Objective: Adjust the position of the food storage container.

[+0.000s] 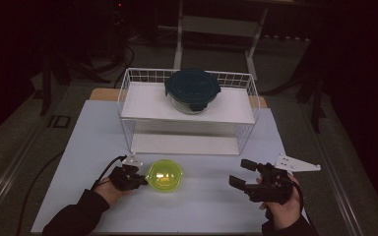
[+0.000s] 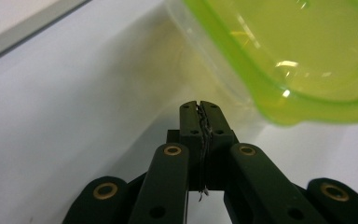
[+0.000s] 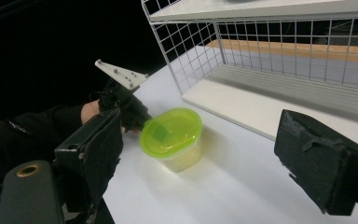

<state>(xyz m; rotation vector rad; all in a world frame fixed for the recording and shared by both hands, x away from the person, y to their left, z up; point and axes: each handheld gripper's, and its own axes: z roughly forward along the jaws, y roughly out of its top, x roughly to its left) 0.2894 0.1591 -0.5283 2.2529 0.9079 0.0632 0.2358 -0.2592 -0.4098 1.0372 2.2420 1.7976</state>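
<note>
A clear container with a lime-green lid [image 1: 164, 175] stands on the table near the front, left of centre. My left gripper [image 1: 141, 179] lies at its left side, jaws shut with nothing between them. In the left gripper view the shut jaw tips [image 2: 200, 105] sit just below the green lid's rim [image 2: 279, 107], close to the container's wall; I cannot tell if they touch. My right gripper [image 1: 242, 173] rests to the right, open and empty, pointing at the container. In the right gripper view its wide jaws [image 3: 209, 158] frame the green-lidded container [image 3: 172, 137] and the left gripper [image 3: 131, 114] behind it.
A white wire rack [image 1: 128, 93] with two shelves stands at the back of the table [image 1: 211, 206]. On its top shelf sits a round glass container with a dark blue lid [image 1: 192, 88]. The lower shelf [image 3: 270, 107] lies bare. Dark floor surrounds the table.
</note>
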